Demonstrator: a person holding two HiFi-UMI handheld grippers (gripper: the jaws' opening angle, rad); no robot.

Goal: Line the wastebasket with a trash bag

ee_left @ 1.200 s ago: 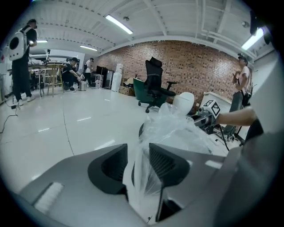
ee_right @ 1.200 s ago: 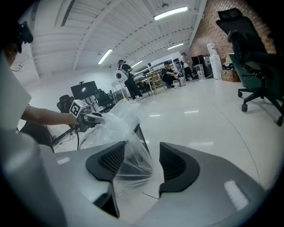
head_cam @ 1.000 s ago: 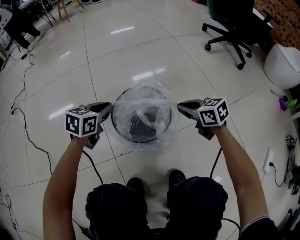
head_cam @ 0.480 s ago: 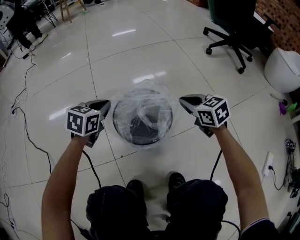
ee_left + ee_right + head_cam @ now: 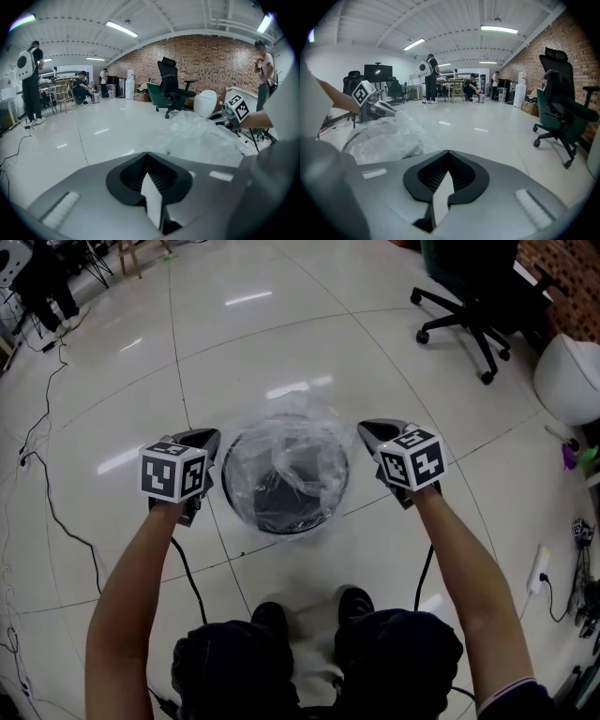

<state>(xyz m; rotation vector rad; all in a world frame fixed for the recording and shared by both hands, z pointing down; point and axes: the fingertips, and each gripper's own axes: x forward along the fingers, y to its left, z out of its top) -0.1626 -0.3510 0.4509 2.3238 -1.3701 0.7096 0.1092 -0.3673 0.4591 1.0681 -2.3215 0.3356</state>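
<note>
Bag (image 5: 298, 439) is draping over the basket (image 5: 229, 476) rim, on the floor beyond our feet | left gripper (image 5: 208, 438) and right gripper (image 5: 367, 431) are flanking it, jaws together, empty | we are judging the lining nearly done, only tidying left.

No readable words, numbers or brand names anywhere, only black-and-white square code patterns on the left marker cube (image 5: 174, 472) and the right marker cube (image 5: 412, 457), patterns not legible as letters or digits, nothing printed on the clear trash bag (image 5: 286, 465)
</note>
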